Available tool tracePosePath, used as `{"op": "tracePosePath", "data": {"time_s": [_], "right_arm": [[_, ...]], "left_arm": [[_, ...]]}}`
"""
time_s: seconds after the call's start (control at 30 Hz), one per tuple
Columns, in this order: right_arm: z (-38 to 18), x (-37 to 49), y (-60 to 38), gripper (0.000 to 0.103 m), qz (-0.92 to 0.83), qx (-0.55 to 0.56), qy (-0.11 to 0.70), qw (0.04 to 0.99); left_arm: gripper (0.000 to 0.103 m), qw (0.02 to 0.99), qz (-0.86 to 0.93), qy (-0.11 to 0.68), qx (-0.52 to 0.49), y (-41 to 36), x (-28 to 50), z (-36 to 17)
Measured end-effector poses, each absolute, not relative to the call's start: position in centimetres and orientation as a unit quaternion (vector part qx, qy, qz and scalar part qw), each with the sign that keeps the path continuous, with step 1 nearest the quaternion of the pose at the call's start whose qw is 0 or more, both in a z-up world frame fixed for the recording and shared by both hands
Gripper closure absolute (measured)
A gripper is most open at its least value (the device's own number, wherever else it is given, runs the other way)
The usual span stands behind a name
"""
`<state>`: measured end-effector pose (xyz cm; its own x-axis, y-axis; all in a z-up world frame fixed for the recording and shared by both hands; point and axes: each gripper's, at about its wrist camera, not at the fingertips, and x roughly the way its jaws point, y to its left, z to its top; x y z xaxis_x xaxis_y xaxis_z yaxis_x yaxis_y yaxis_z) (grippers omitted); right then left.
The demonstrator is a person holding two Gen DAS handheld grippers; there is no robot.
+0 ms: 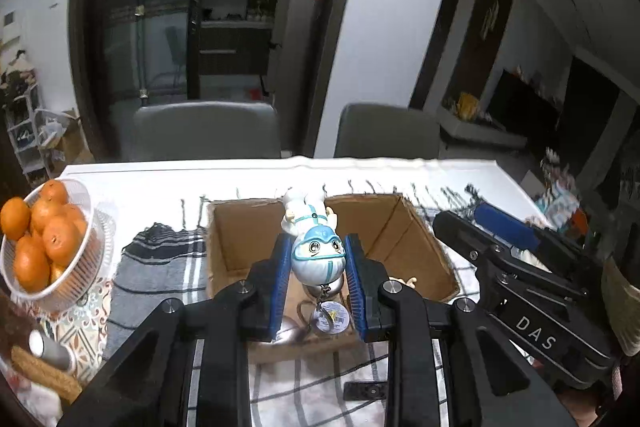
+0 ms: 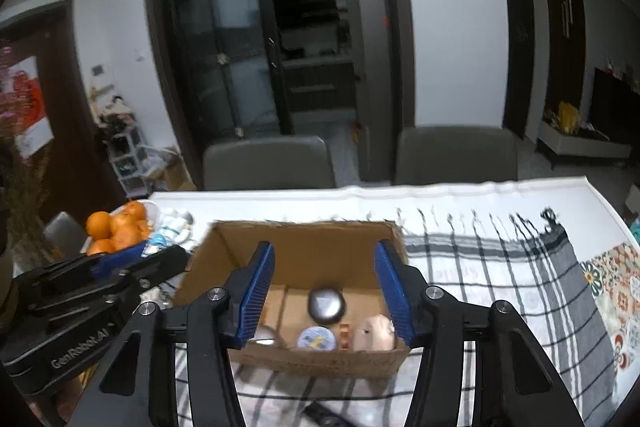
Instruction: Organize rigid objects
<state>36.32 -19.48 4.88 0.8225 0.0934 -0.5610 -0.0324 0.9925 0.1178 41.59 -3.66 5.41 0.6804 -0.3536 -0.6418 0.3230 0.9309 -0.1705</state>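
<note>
The white figurine (image 1: 316, 247) is clamped in the left gripper (image 1: 318, 267) above the cardboard box (image 1: 248, 239). It should be lowered into the free far-left corner (away from the items inside) before release. The right gripper (image 2: 324, 295) stands wide and empty.

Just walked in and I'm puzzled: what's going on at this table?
A person is tidying small things into an open cardboard box using two hand-held grippers. The left gripper is clamped on a white-and-blue cartoon figurine with a keyring tag, held over the box. The right gripper holds nothing, its jaws apart. A dark oval object and a few trinkets already lie inside.
</note>
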Motion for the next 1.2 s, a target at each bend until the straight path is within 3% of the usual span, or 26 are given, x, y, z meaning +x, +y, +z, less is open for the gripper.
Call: {"op": "tracePosePath", "data": {"time_s": [0.3,0.37,0.47,0.53,1.0,1.2], "right_arm": [[4.0,38.6,-20.3,0.050,0.018,0.050,0.321,0.946],[3.7,38.8,-20.5,0.050,0.015,0.049,0.326,0.944],[3.3,39.0,-20.5,0.049,0.008,0.046,0.332,0.942],[3.0,39.0,-20.5,0.046,0.006,0.047,0.336,0.941],[2.4,37.0,-19.8,0.032,-0.003,0.042,0.341,0.939],[2.6,35.5,-19.1,0.027,-0.002,0.042,0.340,0.940]], "left_arm": [[0.075,0.908,-0.173,0.381,-0.006,-5.4,44.4,3.8],[0.063,0.907,-0.167,0.388,-0.011,-5.4,44.7,3.3],[0.056,0.903,-0.164,0.397,-0.012,-5.3,44.7,2.6],[0.043,0.904,-0.157,0.398,-0.012,-5.0,44.4,2.2],[0.008,0.929,-0.094,0.358,0.003,-2.5,40.0,3.0],[0.004,0.933,-0.081,0.349,0.006,-1.4,38.2,2.9]]}}
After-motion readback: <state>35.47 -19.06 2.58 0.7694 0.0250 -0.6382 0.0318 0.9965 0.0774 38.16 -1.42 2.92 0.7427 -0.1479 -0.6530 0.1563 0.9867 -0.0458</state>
